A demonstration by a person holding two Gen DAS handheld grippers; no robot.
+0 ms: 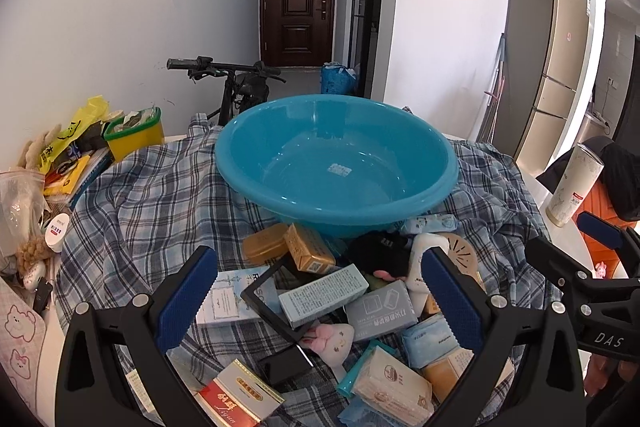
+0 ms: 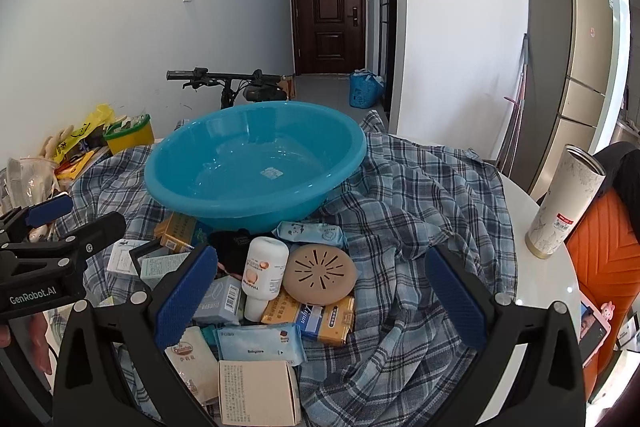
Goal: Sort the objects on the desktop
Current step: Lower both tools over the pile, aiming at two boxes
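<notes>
Heap of small desk items sits lower centre of both views, on the plaid cloth (image 2: 420,195), just in front of the blue basin (image 1: 336,163), which is empty & fills mid-frame behind it. Basin looks like the drop spot, judging by task.

In the left wrist view the pale blue-grey box (image 1: 323,294) lies dead centre between the fingers of the left gripper (image 1: 320,307), long axis running lower left to upper right, resting on a black frame (image 1: 264,301). Gold box (image 1: 310,249) & amber soap bar (image 1: 265,247) are further up, touching basin's foot. Red-white pack (image 1: 236,397) at bottom edge.

In the right wrist view the white lotion bottle (image 2: 262,275) stands on end, cap down, just inside the left finger of the right gripper (image 2: 320,311); tan round vent disc (image 2: 319,273) beside it, wipes pack (image 2: 260,345) & beige carton (image 2: 258,393) lower down.

Both tools: jaws wide apart, holding nothing, hovering above heap.

Key relation: pale box is straight ahead of L gripper, nearer it than R. Its long axis runs diagonal to the jaw gap, so prob. needs a wrist turn to close across the short side. Basin lies directly beyond.

Tall white tumbler (image 2: 566,201) at right, apart from the heap.
</notes>
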